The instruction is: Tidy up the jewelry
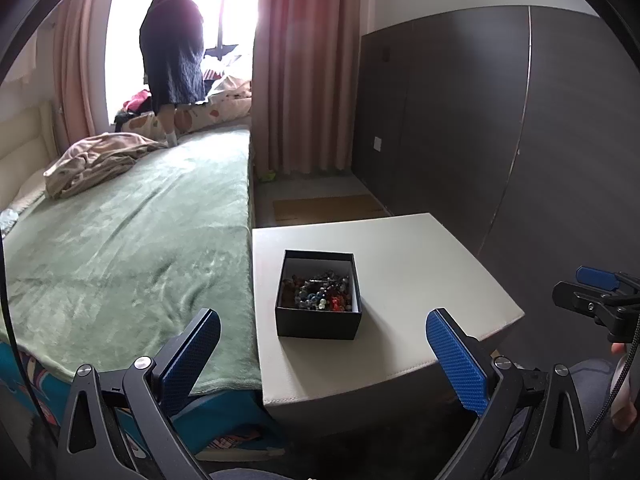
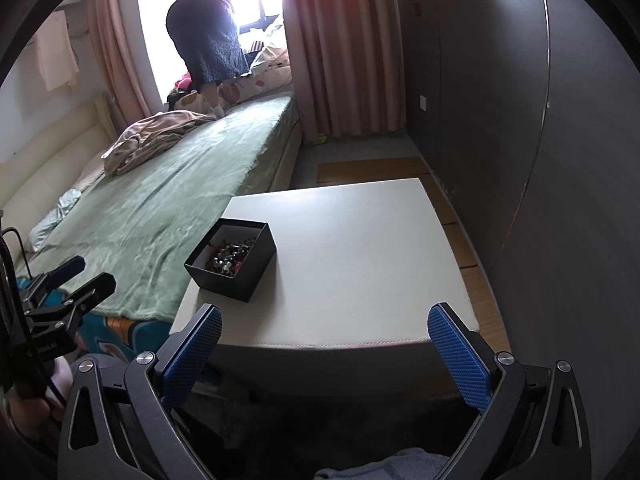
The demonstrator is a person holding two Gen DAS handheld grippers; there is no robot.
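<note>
A small black open box (image 1: 319, 320) (image 2: 248, 276) stands on a white square table (image 1: 420, 280) (image 2: 352, 248), near its left side by the bed. Inside lies a tangle of coloured bead jewelry (image 1: 318, 294) (image 2: 232, 258). My left gripper (image 1: 324, 334) hangs open just in front of the box, with nothing between its blue pads. My right gripper (image 2: 325, 332) is open too, over the table's near edge and right of the box, holding nothing. Each gripper shows at the side of the other's view: the right gripper (image 1: 596, 292) and the left gripper (image 2: 72, 276).
A bed with a green blanket (image 1: 132, 248) (image 2: 168, 200) butts against the table's left side. A dark wardrobe (image 1: 500, 120) (image 2: 500, 100) lines the right. A person (image 1: 174, 48) (image 2: 212, 32) stands far back at the window, by pink curtains (image 1: 304, 60).
</note>
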